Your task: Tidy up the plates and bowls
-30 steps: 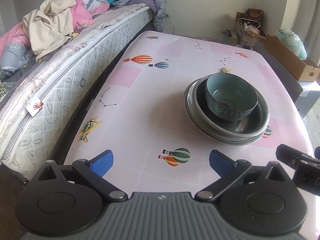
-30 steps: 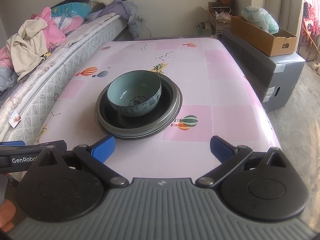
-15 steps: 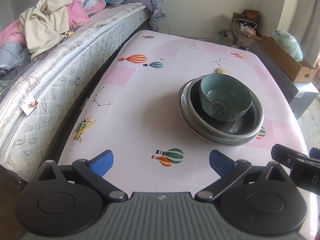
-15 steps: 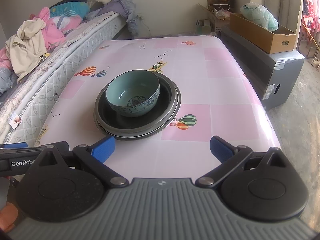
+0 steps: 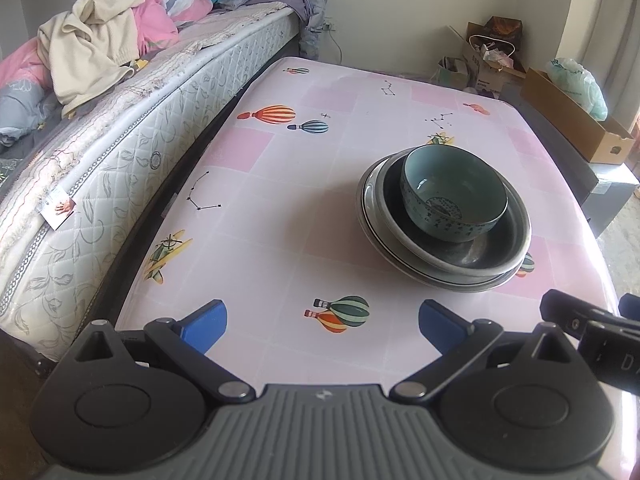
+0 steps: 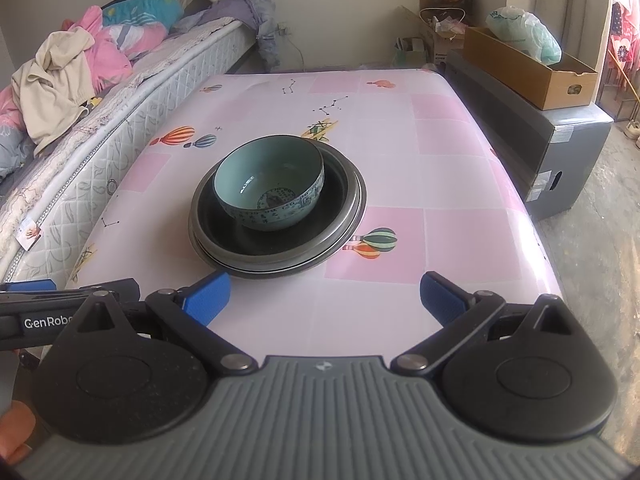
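Observation:
A teal bowl [image 5: 454,196] sits inside a dark shallow plate [image 5: 472,256] that rests on a grey plate [image 5: 370,216], stacked on the pink table [image 5: 280,208]. The same bowl [image 6: 270,188] and stacked plates [image 6: 340,236] show in the right wrist view. My left gripper [image 5: 322,322] is open and empty, near the table's front edge, left of the stack. My right gripper [image 6: 324,298] is open and empty, just in front of the stack. The right gripper's body also shows in the left wrist view [image 5: 592,328].
A mattress [image 5: 120,152] with piled clothes [image 5: 104,40] runs along the table's left side. A dark cabinet [image 6: 532,148] with a cardboard box [image 6: 524,68] stands at the right. More boxes [image 5: 484,56] sit by the far wall.
Both grippers have drawn back slightly from the stack, which looks a little farther off. The bowl and plates have not moved. Both grippers stay open.

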A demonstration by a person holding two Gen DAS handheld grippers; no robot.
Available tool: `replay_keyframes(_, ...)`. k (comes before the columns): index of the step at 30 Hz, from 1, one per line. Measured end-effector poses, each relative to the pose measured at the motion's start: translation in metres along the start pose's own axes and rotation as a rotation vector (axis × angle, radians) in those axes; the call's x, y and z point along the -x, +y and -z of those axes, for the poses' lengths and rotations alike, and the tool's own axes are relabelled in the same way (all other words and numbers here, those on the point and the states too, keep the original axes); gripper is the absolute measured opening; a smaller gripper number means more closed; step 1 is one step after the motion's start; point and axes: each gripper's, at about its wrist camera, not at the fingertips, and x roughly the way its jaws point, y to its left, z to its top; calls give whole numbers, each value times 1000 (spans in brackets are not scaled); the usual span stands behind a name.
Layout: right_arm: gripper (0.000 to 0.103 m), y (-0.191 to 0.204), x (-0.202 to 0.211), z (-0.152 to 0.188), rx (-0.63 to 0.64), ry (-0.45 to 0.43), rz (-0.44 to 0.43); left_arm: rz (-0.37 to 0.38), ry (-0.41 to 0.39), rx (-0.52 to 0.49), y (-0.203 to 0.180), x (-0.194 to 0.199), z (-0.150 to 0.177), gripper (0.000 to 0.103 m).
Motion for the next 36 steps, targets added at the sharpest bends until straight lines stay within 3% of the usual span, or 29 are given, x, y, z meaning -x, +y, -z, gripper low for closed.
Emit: replay_keyframes(36,102,2,0,-1,12,11,2,-4,1,5,3,2,1,102)
